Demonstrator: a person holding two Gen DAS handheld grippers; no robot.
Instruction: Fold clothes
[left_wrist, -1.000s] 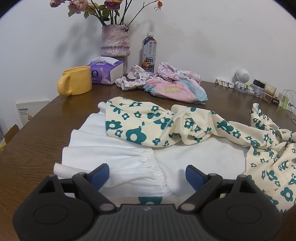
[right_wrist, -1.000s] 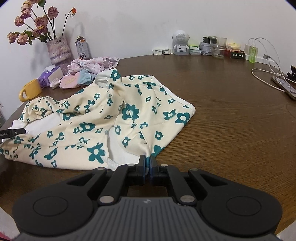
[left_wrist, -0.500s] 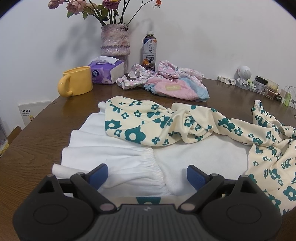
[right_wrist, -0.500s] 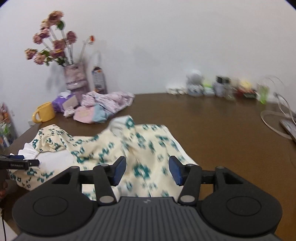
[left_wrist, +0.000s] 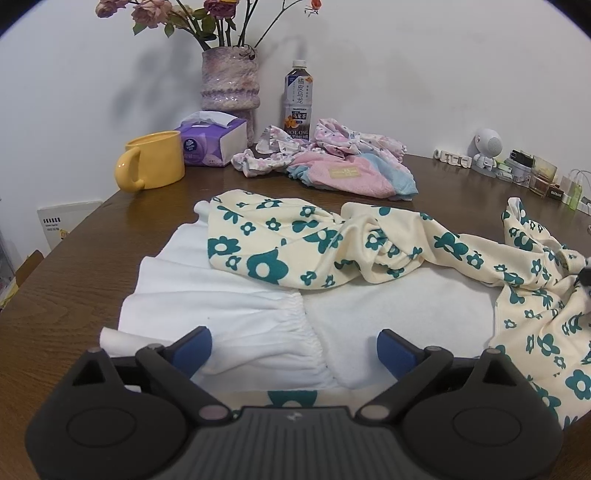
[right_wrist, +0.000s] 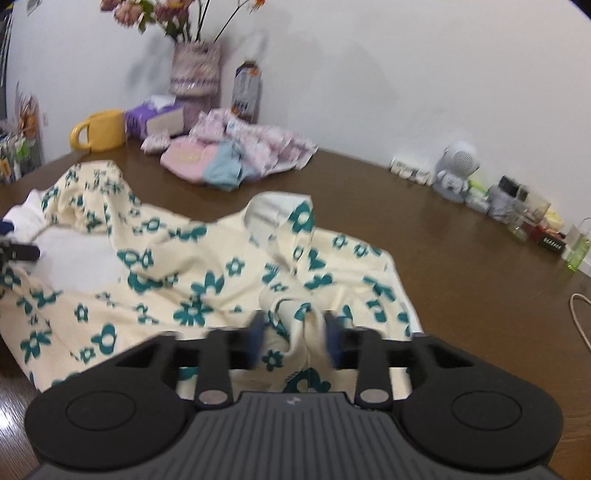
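Note:
A cream garment with teal flowers lies crumpled on the brown table, its white lining turned up at the near left. My left gripper hovers open just over the gathered white seam, nothing between its blue pads. In the right wrist view the same flowered garment spreads leftwards. My right gripper is open and low over it, with a raised bunch of flowered cloth standing between the pads. This view is blurred. The left gripper's tip shows at the far left edge.
A pink and blue pile of clothes lies at the back. Behind it stand a yellow mug, tissue box, flower vase and bottle. Small items and a white figurine line the right wall; a cable lies far right.
My right gripper let go of the garment's edge, opened, rose, then came down further left over a bunched fold, its pads now closer together. The left gripper has barely moved.

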